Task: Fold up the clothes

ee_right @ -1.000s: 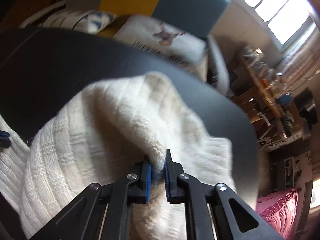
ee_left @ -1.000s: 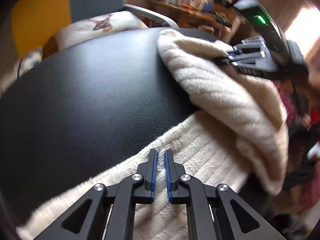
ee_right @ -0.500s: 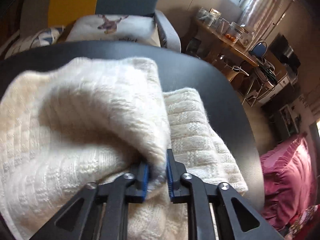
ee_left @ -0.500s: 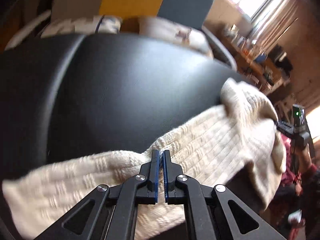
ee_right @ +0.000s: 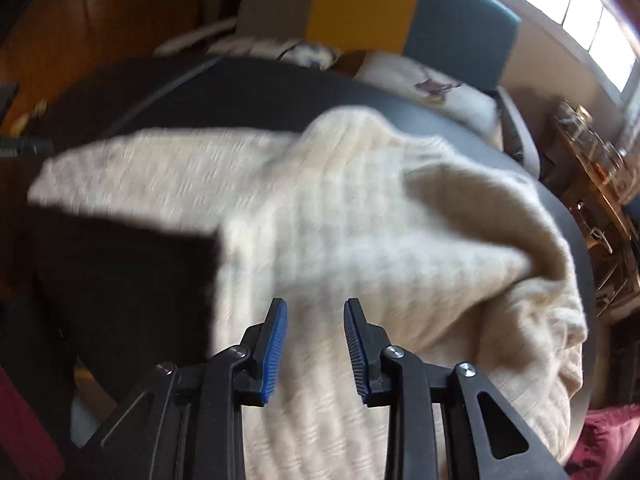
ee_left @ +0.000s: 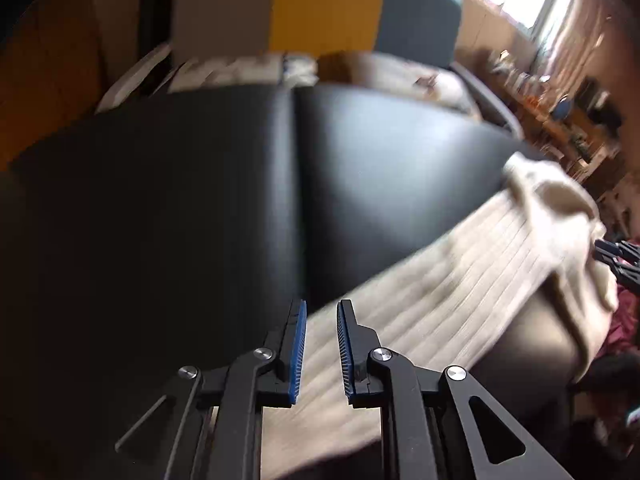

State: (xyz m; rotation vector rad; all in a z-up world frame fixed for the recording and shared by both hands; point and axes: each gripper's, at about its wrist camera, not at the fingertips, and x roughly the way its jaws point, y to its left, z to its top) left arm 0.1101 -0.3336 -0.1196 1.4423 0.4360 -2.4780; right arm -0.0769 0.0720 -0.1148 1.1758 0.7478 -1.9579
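Both grippers have let go of the cream sweater (ee_right: 360,216), now spread across the black surface (ee_left: 200,200). The left gripper (ee_left: 321,350) is opening, fingers empty. The right gripper (ee_right: 315,350) is opening too, nothing pinched. Next, smooth the bumpy fold flat before grabbing again.

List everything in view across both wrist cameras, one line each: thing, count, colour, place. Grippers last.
Cream ribbed knit sweater: one, cream, spread and partly bunched on the table.
Black leather-look table top: one, black, under the sweater.
Colour-block chair back: one, grey, yellow and teal, behind the table.
White printed cushions: at least two, white, on the seat behind the table.
Cluttered wooden shelf: one, brown, far right.
Window: one, bright, upper right.
Left gripper: one, black with blue pads, jaws opening, nothing pinched.
Right gripper: one, same colours, opening over the sweater.
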